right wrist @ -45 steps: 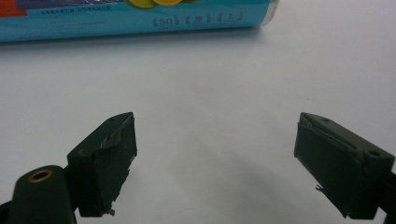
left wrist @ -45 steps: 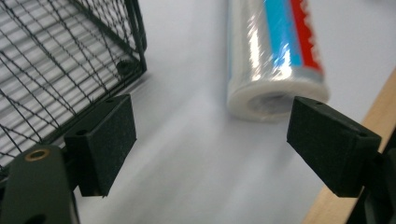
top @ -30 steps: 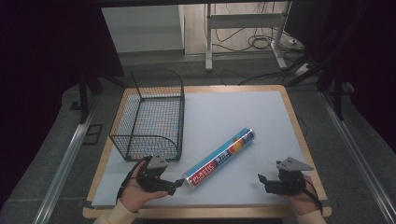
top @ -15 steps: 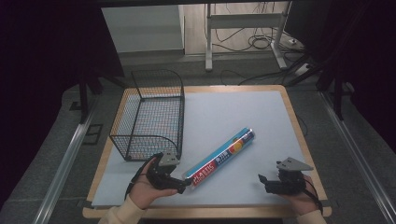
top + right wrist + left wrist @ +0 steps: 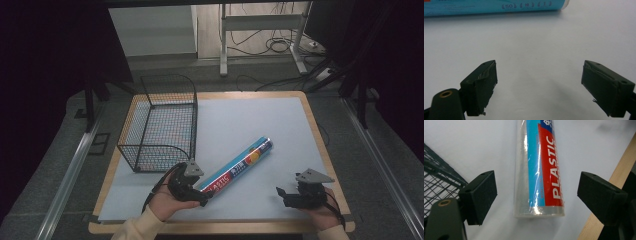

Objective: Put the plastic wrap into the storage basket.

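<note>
1. I see one container, a dark wire basket (image 5: 159, 122), standing at the left side of the worktop (image 5: 250, 120); through its mesh I make out nothing lying inside, and its front corner also shows at the left edge of the left gripper view (image 5: 439, 180)
2. The roll of plastic wrap (image 5: 236, 167) lies flat on the worktop outside the basket, just to its right, running on a diagonal from near the front edge up toward the right
3. My left tool (image 5: 198, 194) is at the near end of the roll, on the worktop in front of the basket
4. In the left gripper view (image 5: 536, 195) its jaws stand wide apart, one on either side of the roll's near end (image 5: 540, 170), with a clear gap between each pad and the wrapper; I record no contact and nothing held
5. My right tool (image 5: 281, 192) is near the front right of the worktop, well apart from the roll
6. In the right gripper view (image 5: 540, 86) its jaws are spread wide over bare worktop and hold nothing; the far end of the roll (image 5: 499, 5) crosses the top of that view, clear of the pads
</note>
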A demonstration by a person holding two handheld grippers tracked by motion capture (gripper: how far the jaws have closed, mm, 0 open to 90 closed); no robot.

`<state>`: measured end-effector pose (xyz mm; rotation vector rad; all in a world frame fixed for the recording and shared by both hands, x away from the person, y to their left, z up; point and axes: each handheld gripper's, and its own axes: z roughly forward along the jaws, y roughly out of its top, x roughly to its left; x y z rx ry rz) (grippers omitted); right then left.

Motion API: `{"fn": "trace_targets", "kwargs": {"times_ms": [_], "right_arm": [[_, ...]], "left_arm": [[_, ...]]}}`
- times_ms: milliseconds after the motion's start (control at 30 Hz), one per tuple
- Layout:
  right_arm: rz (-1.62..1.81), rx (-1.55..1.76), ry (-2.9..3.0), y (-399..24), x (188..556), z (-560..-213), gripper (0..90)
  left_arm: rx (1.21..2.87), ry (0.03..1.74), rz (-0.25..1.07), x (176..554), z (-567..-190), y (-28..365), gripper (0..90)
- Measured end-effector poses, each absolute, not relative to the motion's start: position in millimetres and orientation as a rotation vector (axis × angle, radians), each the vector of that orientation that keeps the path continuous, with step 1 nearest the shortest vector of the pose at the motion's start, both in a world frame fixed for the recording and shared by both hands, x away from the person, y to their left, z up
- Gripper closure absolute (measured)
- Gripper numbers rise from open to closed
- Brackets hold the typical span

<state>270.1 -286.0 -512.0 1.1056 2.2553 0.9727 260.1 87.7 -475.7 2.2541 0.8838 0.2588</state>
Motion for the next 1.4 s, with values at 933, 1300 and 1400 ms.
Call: {"fn": "trace_targets", "kwargs": {"times_ms": [933,1300,1400], "right_arm": [[0.965,1.1,2.267,-285,270,-513,13.8],[0.965,1.099,2.27,-285,271,-514,13.9],[0.97,1.097,2.273,-285,270,-514,13.9]], "left_arm": [[2.285,0.881,0.231,283,-466,55,15.2],[2.319,0.877,0.236,297,-470,36,15.2],[2.331,0.882,0.244,300,-470,29,15.7]]}}
